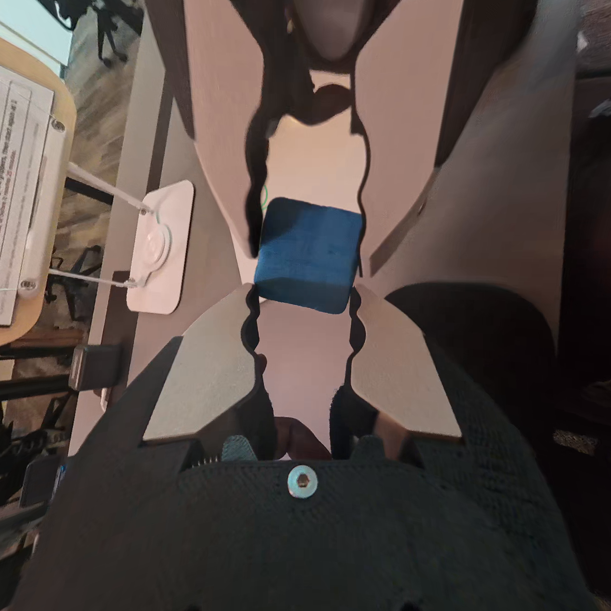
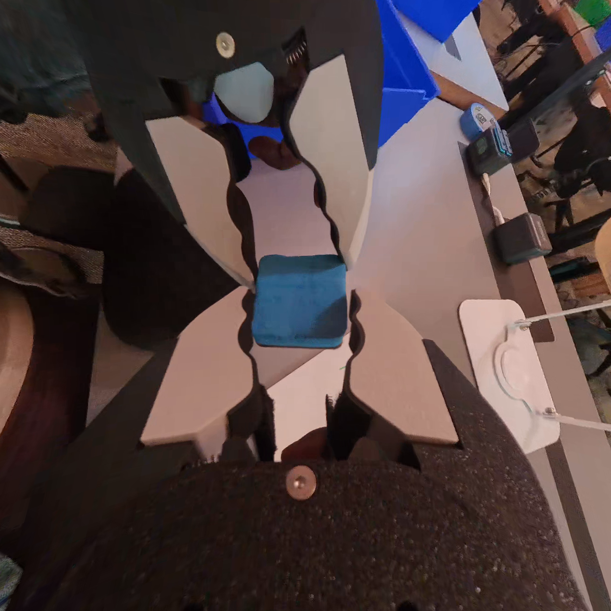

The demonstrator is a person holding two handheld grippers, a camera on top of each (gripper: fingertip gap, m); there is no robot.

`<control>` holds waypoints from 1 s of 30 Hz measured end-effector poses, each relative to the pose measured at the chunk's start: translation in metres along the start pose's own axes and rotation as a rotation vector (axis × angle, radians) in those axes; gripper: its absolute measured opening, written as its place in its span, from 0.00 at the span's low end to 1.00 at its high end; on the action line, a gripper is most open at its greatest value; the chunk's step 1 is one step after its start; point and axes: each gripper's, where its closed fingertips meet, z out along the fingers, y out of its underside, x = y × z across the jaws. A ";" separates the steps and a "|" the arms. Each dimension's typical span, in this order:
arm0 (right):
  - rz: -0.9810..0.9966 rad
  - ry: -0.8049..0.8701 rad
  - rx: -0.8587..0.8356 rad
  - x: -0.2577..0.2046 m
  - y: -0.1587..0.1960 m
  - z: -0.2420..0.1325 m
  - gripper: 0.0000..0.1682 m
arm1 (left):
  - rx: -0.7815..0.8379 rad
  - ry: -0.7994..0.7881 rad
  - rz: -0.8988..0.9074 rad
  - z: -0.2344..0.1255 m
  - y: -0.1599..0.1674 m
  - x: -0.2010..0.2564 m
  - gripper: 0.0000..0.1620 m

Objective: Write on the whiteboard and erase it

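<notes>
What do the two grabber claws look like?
The left gripper and the right gripper look alike: a rough black printed body with a silver screw in the middle, and two pale flat fingers with wavy black inner edges. A small spring shows near each base.

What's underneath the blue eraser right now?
The blue eraser rests on the whiteboard. A green mark peeks out at one edge; any writing directly beneath is covered.
</notes>
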 end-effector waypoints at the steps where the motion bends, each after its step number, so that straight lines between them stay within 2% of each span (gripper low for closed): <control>1: 0.004 -0.002 0.003 0.000 0.003 -0.001 0.32 | 0.002 0.010 0.005 0.004 -0.001 0.001 0.33; 4: 0.099 0.023 0.018 0.008 0.023 -0.011 0.31 | 0.105 0.045 -0.091 0.015 -0.010 -0.001 0.31; 7: 0.289 0.102 0.016 0.029 0.069 -0.022 0.31 | 0.202 0.048 -0.476 0.040 -0.002 -0.026 0.27; 9: 0.406 0.098 0.018 0.034 0.096 -0.019 0.31 | 0.131 0.060 -0.681 0.075 0.023 -0.034 0.19; 11: 0.455 0.090 -0.021 0.033 0.120 -0.009 0.31 | 0.074 0.119 -0.693 0.105 0.037 -0.021 0.08; 13: 0.462 0.073 -0.066 0.030 0.135 0.002 0.32 | 0.038 0.159 -0.667 0.122 0.038 -0.006 0.03; 16: 0.487 0.024 -0.094 0.024 0.145 0.014 0.32 | 0.017 0.186 -0.584 0.124 0.033 0.006 0.02; 18: 0.505 -0.010 -0.142 0.018 0.152 0.020 0.33 | -0.001 0.208 -0.589 0.127 0.036 0.010 0.00; 20: 0.505 -0.013 -0.180 0.018 0.158 0.020 0.42 | -0.022 0.214 -0.581 0.131 0.041 0.014 0.00; 21: 0.501 -0.015 -0.180 0.018 0.157 0.017 0.43 | -0.019 0.219 -0.579 0.131 0.041 0.015 0.00; 26: 0.501 -0.033 -0.231 0.015 0.151 0.006 0.37 | -0.011 0.218 -0.572 0.131 0.041 0.015 0.00; 30: 0.473 -0.025 -0.303 0.011 0.155 0.010 0.31 | 0.087 0.201 -0.571 0.124 0.024 0.012 0.00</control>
